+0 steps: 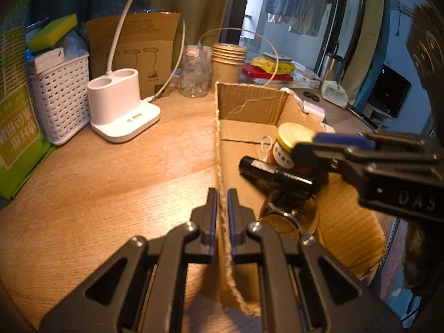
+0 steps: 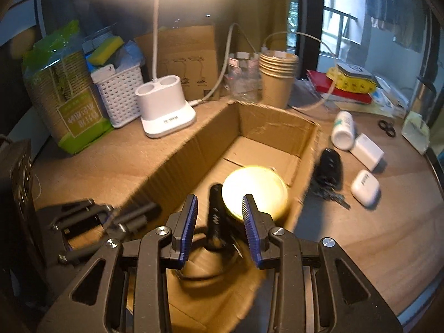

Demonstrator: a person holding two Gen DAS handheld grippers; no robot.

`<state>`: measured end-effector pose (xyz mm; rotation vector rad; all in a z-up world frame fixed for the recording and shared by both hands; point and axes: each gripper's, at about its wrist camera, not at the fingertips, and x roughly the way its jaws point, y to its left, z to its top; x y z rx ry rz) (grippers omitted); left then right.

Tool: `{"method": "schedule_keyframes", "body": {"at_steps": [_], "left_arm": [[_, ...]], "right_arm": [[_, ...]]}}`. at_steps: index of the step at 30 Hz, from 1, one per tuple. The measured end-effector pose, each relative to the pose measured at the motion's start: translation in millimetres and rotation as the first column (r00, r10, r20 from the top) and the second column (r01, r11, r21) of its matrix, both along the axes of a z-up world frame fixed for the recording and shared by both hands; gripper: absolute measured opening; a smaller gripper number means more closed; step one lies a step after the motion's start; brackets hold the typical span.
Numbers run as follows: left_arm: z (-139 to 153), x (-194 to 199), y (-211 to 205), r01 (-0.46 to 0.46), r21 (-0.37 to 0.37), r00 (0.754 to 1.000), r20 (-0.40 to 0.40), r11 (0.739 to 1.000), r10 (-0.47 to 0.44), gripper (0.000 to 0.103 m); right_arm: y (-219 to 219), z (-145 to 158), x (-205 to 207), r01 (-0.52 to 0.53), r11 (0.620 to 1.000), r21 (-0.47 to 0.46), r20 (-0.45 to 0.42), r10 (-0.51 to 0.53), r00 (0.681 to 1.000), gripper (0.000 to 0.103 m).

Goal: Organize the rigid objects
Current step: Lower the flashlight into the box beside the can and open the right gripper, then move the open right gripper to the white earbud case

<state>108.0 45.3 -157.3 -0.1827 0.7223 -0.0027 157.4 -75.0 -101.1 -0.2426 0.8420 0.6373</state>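
On the counter, left claw pinches the cardboard box wall; right claw hangs released (nothing gripped) above jar and black tube inside.

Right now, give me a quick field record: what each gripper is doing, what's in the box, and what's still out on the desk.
left gripper: shut on the cardboard box side wall
right gripper: open, empty, above the box
in box: yellow-lidded jar, black marker, metal ring
on desk right of box: car key fob, white pill bottle, white charger block, white earbud case
behind box: desk lamp base, paper cup stack
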Motion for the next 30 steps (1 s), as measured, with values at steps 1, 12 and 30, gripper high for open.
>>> {"method": "schedule_keyframes", "body": {"at_steps": [1,12,30], "left_arm": [[0.0,0.0,0.0,0.000,0.000,1.000,0.000,1.000,0.000,0.007],[-0.7,2.1,-0.6,-0.008,0.016,1.000,-0.010,1.000,0.008,0.007],[-2.0,3.9,-1.9,-0.017,0.036,1.000,-0.019,0.999,0.017,0.007]], "right_arm": [[-4.2,-0.1,-0.7,0.007,1.000,0.000,0.003,-0.007,1.000,0.035],[-50.0,4.1,4.4,0.104,0.994,0.022,0.034,-0.105,0.994,0.043],[-118.3,-8.9,47.7,0.301,0.952,0.048,0.048,-0.303,0.952,0.053]]}}
